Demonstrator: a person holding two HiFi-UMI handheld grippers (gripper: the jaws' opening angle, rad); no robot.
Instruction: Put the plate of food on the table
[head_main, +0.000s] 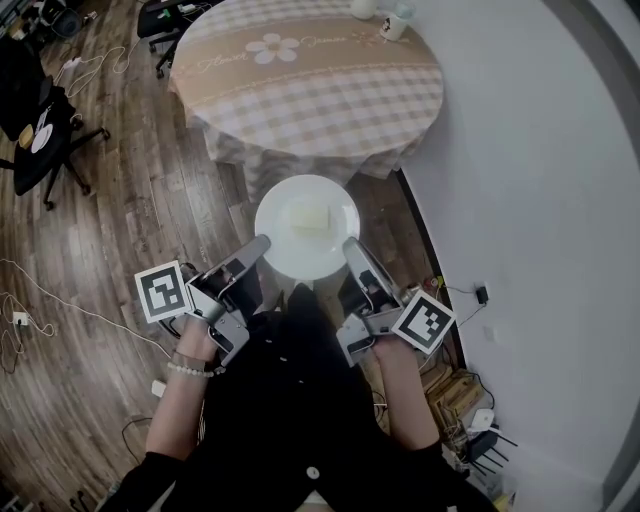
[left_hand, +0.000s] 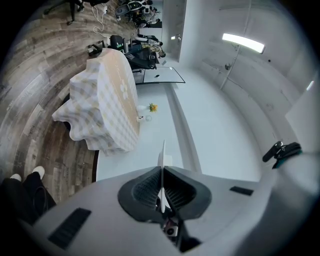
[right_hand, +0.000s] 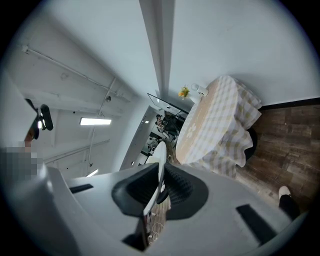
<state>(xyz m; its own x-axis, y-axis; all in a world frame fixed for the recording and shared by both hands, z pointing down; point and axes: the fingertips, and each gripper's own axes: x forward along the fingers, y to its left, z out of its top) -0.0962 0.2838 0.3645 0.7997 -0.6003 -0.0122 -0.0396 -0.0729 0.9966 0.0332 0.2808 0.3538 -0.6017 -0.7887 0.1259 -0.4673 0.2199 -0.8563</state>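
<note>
White plate (head_main: 292, 256) carrying a pale slab of food (head_main: 310, 217) held at frame centre, below the round checked table (head_main: 320, 105), with left gripper (head_main: 262, 243) and right gripper (head_main: 350, 246) each clamped on its rim.

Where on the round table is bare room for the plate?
The near half of the table, from the daisy print to the near edge, is bare. Only the far right rim is crowded, by small items.
</note>
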